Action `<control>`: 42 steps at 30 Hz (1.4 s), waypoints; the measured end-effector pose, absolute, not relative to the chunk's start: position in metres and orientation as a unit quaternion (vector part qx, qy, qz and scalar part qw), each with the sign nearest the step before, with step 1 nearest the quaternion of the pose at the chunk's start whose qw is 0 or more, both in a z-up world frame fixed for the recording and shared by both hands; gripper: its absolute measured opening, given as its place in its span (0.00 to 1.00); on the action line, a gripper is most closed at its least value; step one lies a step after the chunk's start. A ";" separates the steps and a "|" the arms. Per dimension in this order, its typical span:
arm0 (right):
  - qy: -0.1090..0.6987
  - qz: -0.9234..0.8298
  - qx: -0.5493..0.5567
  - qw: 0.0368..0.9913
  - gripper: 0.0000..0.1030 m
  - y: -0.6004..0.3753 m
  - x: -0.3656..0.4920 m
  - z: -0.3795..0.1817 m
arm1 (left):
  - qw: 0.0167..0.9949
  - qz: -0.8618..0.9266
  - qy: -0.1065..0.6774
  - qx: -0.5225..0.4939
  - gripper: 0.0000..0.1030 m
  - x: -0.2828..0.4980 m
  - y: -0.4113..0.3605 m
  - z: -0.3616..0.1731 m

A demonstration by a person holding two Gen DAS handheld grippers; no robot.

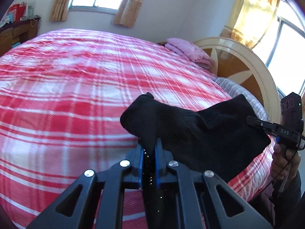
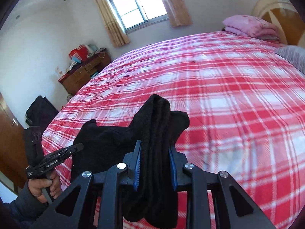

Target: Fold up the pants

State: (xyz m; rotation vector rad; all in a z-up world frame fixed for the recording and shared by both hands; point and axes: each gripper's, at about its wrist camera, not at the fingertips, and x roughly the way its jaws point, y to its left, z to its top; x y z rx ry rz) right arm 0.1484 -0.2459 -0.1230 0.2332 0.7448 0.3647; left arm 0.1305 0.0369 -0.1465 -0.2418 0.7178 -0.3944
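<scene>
Indoors, on and above a bed (image 1: 76, 80) covered in a red and white plaid sheet, seen through two fisheye wrist views.

Far left of the right wrist view: brown door, black bag (image 2: 41, 111) on the floor, then a wooden dresser (image 2: 83, 74) cluttered with red bags against the white wall. Beyond the bed, a curtained window (image 2: 137, 3).

Left gripper (image 1: 149, 148): blue-padded fingers (image 1: 140, 160) drawn narrow, pinching a thin bunched edge of the black pants (image 1: 200, 133). Same gripper visible from outside at the left of the right wrist view (image 2: 76, 147), gripped by the person's left hand (image 2: 46, 187), its tip against the dark cloth.

Pants lifted clear of the bed, stretched between the two grippers near the bed's front edge, sagging slightly in the middle. Dark knit fabric, folds hard to separate.

Right gripper (image 2: 155, 152): fingers (image 2: 137, 164) set wider apart, clamped on a thick bundle of the pants (image 2: 158, 133), several layers standing up past the tips and hanging down below. From the left wrist view, that gripper (image 1: 251, 120) enters from the right, held by the right hand (image 1: 284, 162), tip biting the cloth's far edge.

Further right: folded pink blanket (image 1: 188, 52) resting on the far corner of the bed, just beside a cream and wood headboard (image 1: 238, 57). Grey striped fabric (image 1: 238, 87) along the bed's right edge. Second bright window at far right behind yellow curtains.
</scene>
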 end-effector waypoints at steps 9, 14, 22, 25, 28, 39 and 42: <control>0.362 0.247 0.084 0.895 0.25 -0.155 0.217 -0.114 | 0.939 -0.092 0.320 -0.091 0.10 0.133 0.106 -0.127; 0.360 0.284 0.073 0.886 0.25 -0.098 0.249 -0.113 | 0.948 -0.043 0.305 -0.084 0.10 0.128 0.146 -0.119; 0.371 0.319 0.070 0.869 0.25 -0.023 0.285 -0.124 | 0.954 0.021 0.288 -0.080 0.10 0.121 0.205 -0.112; 0.378 0.327 0.071 0.863 0.25 -0.003 0.293 -0.129 | 0.953 0.039 0.289 -0.081 0.10 0.120 0.220 -0.117; 0.385 0.334 0.072 0.858 0.25 0.012 0.298 -0.136 | 0.951 0.052 0.292 -0.089 0.10 0.121 0.233 -0.125; 0.425 0.313 0.060 0.847 0.25 0.038 0.316 -0.179 | 0.936 0.075 0.333 -0.081 0.17 0.131 0.253 -0.165; 0.437 0.299 0.053 0.847 0.28 0.039 0.322 -0.191 | 0.933 0.091 0.343 -0.064 0.31 0.133 0.256 -0.178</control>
